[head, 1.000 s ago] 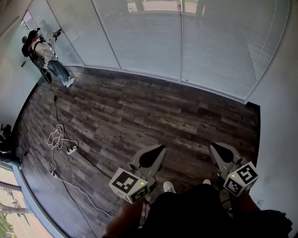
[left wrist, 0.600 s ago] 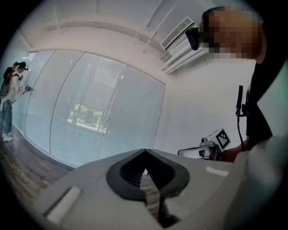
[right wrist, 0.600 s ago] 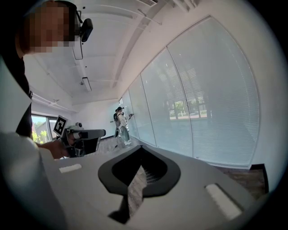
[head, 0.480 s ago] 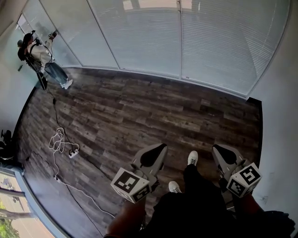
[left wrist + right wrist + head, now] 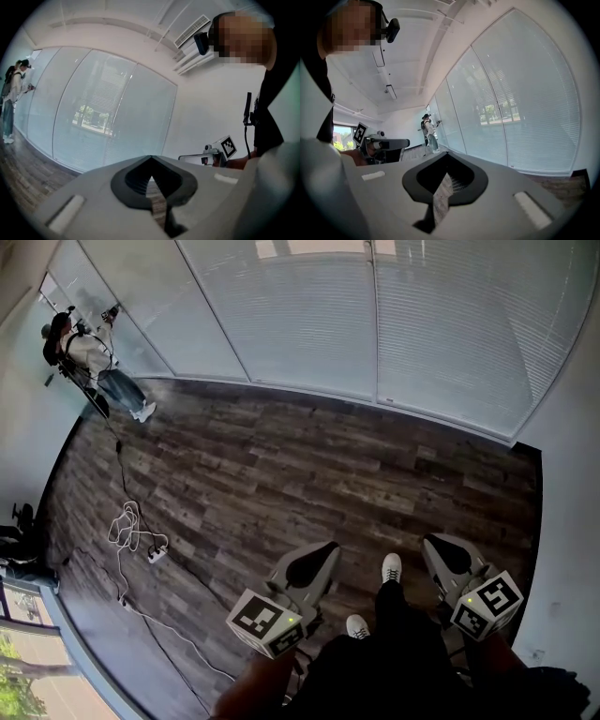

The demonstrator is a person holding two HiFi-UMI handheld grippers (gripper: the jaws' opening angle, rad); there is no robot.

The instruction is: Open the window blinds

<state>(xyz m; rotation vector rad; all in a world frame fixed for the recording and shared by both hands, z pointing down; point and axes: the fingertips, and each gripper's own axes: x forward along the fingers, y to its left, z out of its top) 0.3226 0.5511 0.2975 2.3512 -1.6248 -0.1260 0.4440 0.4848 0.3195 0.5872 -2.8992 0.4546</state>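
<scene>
- Window blinds point(image 5: 441, 324) hung lowered behind the glass wall straight ahead of me, slats running level, on the far side of the wood floor point(image 5: 281, 465).
- I had the left gripper point(image 5: 314, 557) and right gripper point(image 5: 444, 551) low by my legs, jaws pressed together, nothing between them.
- Both sat well apart from the blinds. I judged the right gripper nearer the right-hand panel.
- Couldn't make out any wand or cord.
- Another person point(image 5: 94, 362) stood at the far-left panel.

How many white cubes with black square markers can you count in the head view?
2: one white marker cube on the left tongs, bottom centre; the other on the right tongs, bottom right.
</scene>
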